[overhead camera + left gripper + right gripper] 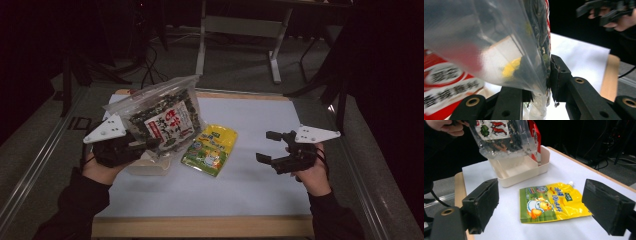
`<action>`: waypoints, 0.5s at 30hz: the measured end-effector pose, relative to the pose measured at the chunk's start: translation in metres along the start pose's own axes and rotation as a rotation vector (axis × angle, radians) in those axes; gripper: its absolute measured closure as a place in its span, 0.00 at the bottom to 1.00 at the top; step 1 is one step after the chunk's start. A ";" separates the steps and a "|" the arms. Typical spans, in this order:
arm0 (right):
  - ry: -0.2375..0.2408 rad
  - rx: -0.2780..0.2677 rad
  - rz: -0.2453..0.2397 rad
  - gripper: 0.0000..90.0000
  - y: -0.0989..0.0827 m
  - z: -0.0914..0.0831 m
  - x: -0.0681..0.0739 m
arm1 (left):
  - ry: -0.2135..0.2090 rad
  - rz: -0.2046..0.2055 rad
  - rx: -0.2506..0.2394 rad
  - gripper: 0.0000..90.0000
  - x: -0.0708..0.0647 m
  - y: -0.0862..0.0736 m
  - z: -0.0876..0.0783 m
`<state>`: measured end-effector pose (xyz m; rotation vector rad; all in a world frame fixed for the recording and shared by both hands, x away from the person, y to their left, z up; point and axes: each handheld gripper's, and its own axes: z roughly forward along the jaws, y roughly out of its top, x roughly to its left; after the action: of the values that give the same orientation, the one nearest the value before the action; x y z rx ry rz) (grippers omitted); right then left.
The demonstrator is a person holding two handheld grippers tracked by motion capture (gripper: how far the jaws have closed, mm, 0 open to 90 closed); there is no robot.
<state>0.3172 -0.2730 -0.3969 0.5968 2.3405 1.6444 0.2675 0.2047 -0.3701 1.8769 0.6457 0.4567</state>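
- Seaweed snack bag (162, 112) was up off the table, pinched at its lower edge by the left gripper (145, 145), hanging over the cream tray (541, 167) at the left side of the white mat (250, 190). In the left gripper view you could see the clear plastic squeezed right between the two black jaws, so that grip looked solid.
- Bag's long axis ran up and away from the left gripper, tilted a bit, with the open clear end highest in the high view. A red packet (535, 135) seemed to sit in or just behind the tray; hard to tell which.
- Yellow spout pouch (210, 149) lay flat on the mat just right of the tray, between the two hands, spout end pointing away from the person.
- Right gripper (272, 147) had its jaws spread wide with nothing between them. In its own view the pouch lay straight ahead and slightly below, framed by the two pads, its long axis running across the gap and not along it.
- My guess: the pouch was next, and the right hand was the free one and had the clean line to it. It'd need to come forward and down, and probably catch the pouch by an edge, since it lay flat on the mat.
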 end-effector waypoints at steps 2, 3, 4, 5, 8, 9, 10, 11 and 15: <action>-0.007 0.005 0.008 0.16 -0.001 0.000 -0.001 | 0.015 0.002 0.004 0.84 0.003 -0.001 -0.001; -0.014 0.011 0.009 0.16 -0.001 0.001 -0.001 | 0.040 -0.013 0.015 0.84 0.011 -0.006 -0.004; -0.010 0.006 0.009 0.16 -0.003 0.001 -0.002 | 0.061 -0.010 0.022 0.84 0.014 -0.009 -0.005; -0.007 0.001 0.014 0.16 -0.004 0.002 -0.004 | 0.069 -0.012 0.029 0.84 0.018 -0.011 -0.006; -0.001 -0.008 0.021 0.16 -0.005 0.002 -0.006 | 0.093 -0.016 0.047 0.84 0.025 -0.016 -0.007; 0.005 -0.013 0.031 0.16 -0.006 0.002 -0.007 | 0.124 -0.019 0.071 0.84 0.032 -0.022 -0.007; 0.000 -0.010 0.032 0.16 -0.007 0.001 -0.008 | 0.129 -0.022 0.084 0.84 0.035 -0.024 -0.007; 0.000 -0.009 0.033 0.16 -0.008 0.001 -0.009 | 0.138 -0.025 0.095 0.84 0.037 -0.026 -0.007; -0.005 -0.001 0.035 0.16 -0.009 0.000 -0.010 | 0.157 -0.026 0.132 0.84 0.045 -0.035 -0.007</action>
<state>0.3244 -0.2797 -0.4061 0.6438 2.3383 1.6570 0.2913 0.2486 -0.3991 1.9674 0.8205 0.5604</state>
